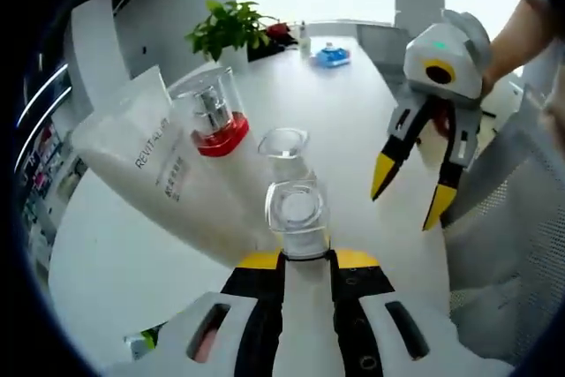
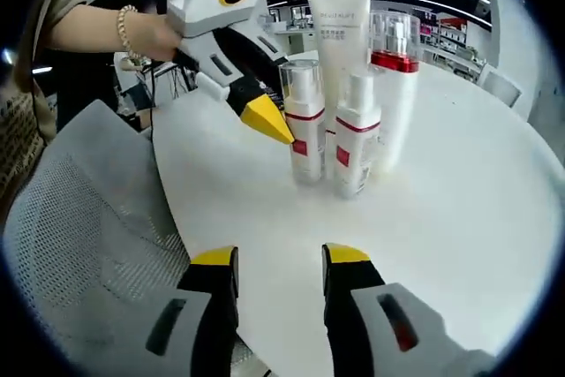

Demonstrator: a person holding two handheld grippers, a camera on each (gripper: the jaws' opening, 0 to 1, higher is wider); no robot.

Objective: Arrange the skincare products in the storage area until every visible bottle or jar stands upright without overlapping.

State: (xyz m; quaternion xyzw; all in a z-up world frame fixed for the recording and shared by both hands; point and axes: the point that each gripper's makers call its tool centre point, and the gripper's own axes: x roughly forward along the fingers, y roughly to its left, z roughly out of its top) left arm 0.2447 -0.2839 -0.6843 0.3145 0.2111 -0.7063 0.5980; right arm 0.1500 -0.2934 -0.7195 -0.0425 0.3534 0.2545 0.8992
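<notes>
Several skincare items stand upright in a tight cluster on the white table point(image 2: 459, 218): a white tube point(image 2: 340, 28), a tall bottle with a red collar point(image 2: 395, 86), and two small red-banded bottles with clear caps point(image 2: 305, 121) point(image 2: 356, 134). In the left gripper view my left gripper point(image 1: 306, 258) is shut on the nearer small bottle point(image 1: 296, 214), with the second small bottle point(image 1: 284, 143), the red-collared bottle point(image 1: 212, 112) and the tube point(image 1: 150, 152) behind it. The left gripper point(image 2: 269, 121) shows at that bottle's cap. My right gripper point(image 2: 281, 258) is open and empty, held back from the cluster; it hangs at the right point(image 1: 408, 205).
A grey mesh chair point(image 2: 79, 245) stands at the table's edge beside the right gripper. A potted plant point(image 1: 228, 28) and a small blue object point(image 1: 333, 55) sit at the far end of the table. A person's hand point(image 2: 146, 33) holds the left gripper.
</notes>
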